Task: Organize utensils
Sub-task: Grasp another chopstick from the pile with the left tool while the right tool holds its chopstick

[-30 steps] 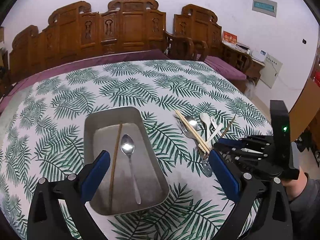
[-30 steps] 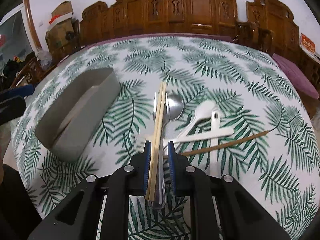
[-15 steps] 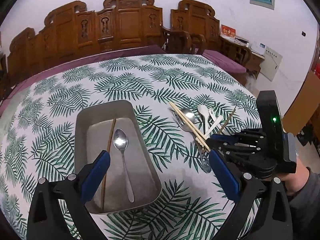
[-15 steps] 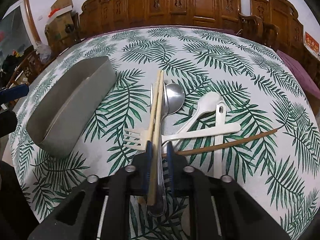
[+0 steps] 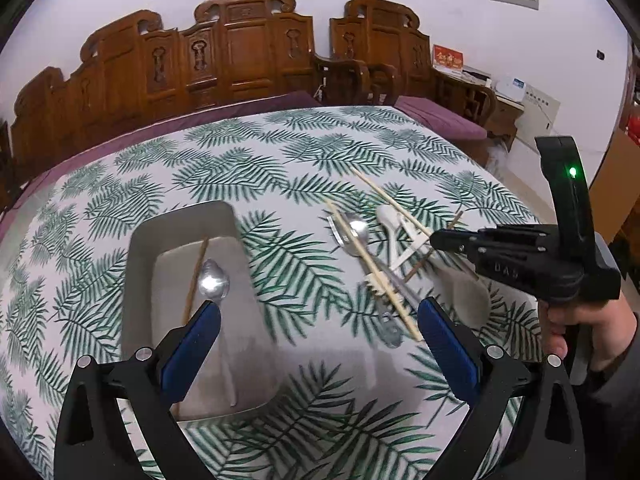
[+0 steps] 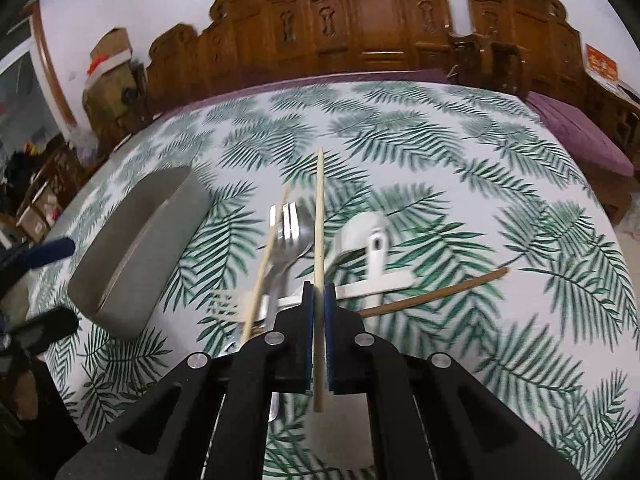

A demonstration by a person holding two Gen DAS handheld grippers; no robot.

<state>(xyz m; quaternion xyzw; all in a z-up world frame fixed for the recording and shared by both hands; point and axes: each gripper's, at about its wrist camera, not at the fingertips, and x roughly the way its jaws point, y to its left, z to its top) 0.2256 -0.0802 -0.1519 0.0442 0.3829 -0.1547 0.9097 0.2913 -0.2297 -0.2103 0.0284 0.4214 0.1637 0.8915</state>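
My right gripper (image 6: 319,292) clenches one chopstick (image 6: 319,216); left gripper (image 5: 316,332) is released. Tray (image 5: 140,248) holds two utensils; pile (image 5: 372,248) remains.

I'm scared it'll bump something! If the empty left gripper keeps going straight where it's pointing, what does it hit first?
Probably bare tablecloth, between the metal tray and the utensil pile. The left gripper has open jaws straddling that gap, though depth is hard to judge.

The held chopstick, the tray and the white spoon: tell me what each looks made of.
Held chopstick: pale, matte, likely bamboo or light wood.
Tray: dull grey metal by its brushed sheen, probably steel.
White spoon: smooth opaque white, probably plastic, possibly ceramic.
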